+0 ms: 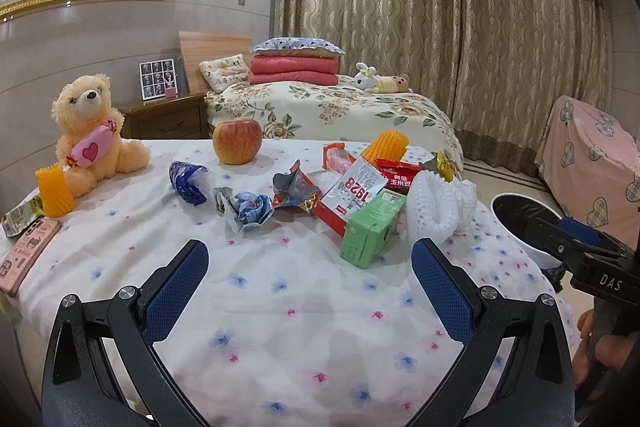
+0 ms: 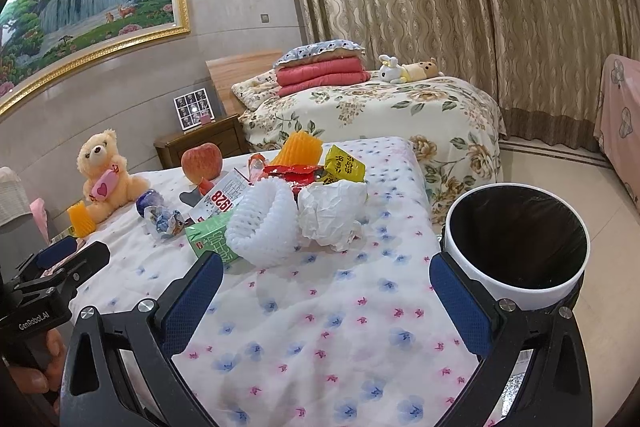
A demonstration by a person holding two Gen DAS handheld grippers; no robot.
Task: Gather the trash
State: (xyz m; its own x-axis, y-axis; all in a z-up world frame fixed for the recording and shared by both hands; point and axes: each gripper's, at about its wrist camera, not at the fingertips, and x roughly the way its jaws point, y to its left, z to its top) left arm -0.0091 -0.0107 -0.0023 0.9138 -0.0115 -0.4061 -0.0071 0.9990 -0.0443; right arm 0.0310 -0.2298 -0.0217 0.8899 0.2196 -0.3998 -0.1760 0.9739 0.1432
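Note:
Trash lies on a flowered bedspread (image 1: 280, 291): a green carton (image 1: 370, 227), a white foam net (image 1: 430, 205), crumpled white paper (image 2: 332, 215), a red-white "1928" packet (image 1: 352, 193), foil wrappers (image 1: 294, 193), a blue wrapper (image 1: 188, 181) and a crumpled wrapper (image 1: 246, 209). A white bin (image 2: 516, 247) with a black liner stands right of the bed. My left gripper (image 1: 310, 259) is open and empty, short of the carton. My right gripper (image 2: 326, 275) is open and empty, just short of the foam net (image 2: 262, 227), with the bin beside its right finger.
A teddy bear (image 1: 90, 131), an apple (image 1: 237, 141), orange foam nets (image 1: 54, 195) and a pink box (image 1: 24, 255) also sit on the bedspread. A second bed (image 1: 340, 107), a nightstand (image 1: 168, 119), and a pink-covered piece of furniture (image 1: 592, 155) stand beyond.

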